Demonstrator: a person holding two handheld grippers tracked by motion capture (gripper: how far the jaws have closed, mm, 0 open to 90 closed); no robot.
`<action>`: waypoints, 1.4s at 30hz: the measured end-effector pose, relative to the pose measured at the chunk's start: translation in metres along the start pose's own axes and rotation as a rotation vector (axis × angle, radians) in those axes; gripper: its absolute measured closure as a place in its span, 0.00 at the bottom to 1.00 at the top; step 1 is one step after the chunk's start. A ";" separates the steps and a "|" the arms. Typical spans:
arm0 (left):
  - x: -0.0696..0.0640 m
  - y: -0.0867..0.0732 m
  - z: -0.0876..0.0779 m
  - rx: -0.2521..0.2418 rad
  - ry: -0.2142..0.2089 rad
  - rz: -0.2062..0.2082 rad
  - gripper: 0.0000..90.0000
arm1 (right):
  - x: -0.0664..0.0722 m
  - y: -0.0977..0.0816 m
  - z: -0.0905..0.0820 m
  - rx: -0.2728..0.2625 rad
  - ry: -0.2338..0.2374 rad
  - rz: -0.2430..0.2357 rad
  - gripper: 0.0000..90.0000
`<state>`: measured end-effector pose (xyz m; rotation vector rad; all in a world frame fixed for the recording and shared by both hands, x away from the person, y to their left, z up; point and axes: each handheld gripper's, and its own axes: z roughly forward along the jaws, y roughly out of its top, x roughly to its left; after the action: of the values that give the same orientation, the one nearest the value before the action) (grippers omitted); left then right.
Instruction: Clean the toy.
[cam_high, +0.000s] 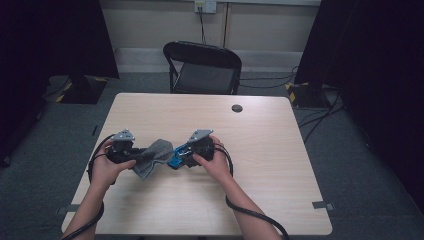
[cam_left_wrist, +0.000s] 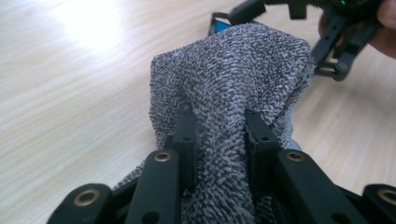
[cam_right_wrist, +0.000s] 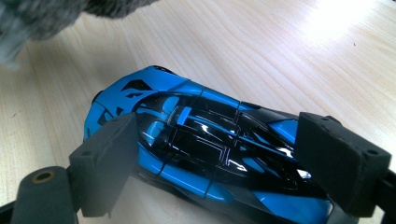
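A grey terry cloth (cam_left_wrist: 233, 70) bunches up between the two black fingers of my left gripper (cam_left_wrist: 219, 126), which is shut on it. In the high view the cloth (cam_high: 152, 157) hangs between the two hands at the left centre of the table, just above the wood. My right gripper (cam_right_wrist: 222, 137) has its wide pads against both sides of a blue and black toy car (cam_right_wrist: 201, 140), nose pointing toward the cloth. The car (cam_high: 175, 161) sits right beside the cloth's edge. A fold of cloth (cam_right_wrist: 42, 18) shows at the top left of the right gripper view.
The light wooden table (cam_high: 260, 150) has a small round cable hole (cam_high: 237, 108) near its far edge. A black folding chair (cam_high: 205, 70) stands behind the table. Dark curtains and cables line the floor at both sides.
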<state>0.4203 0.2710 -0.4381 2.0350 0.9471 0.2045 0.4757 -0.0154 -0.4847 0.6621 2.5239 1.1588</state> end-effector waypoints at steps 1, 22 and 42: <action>0.002 0.000 0.000 -0.007 0.006 -0.009 0.79 | 0.000 -0.001 0.000 -0.006 -0.002 0.002 0.15; 0.046 0.054 0.104 0.074 0.098 0.000 0.78 | -0.002 -0.007 0.004 -0.054 -0.001 0.020 0.15; 0.049 0.031 0.100 0.102 0.142 -0.002 0.55 | -0.002 -0.009 0.005 -0.069 0.002 0.026 0.15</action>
<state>0.5170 0.2304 -0.4860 2.1350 1.0666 0.3087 0.4769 -0.0186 -0.4944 0.6789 2.4711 1.2501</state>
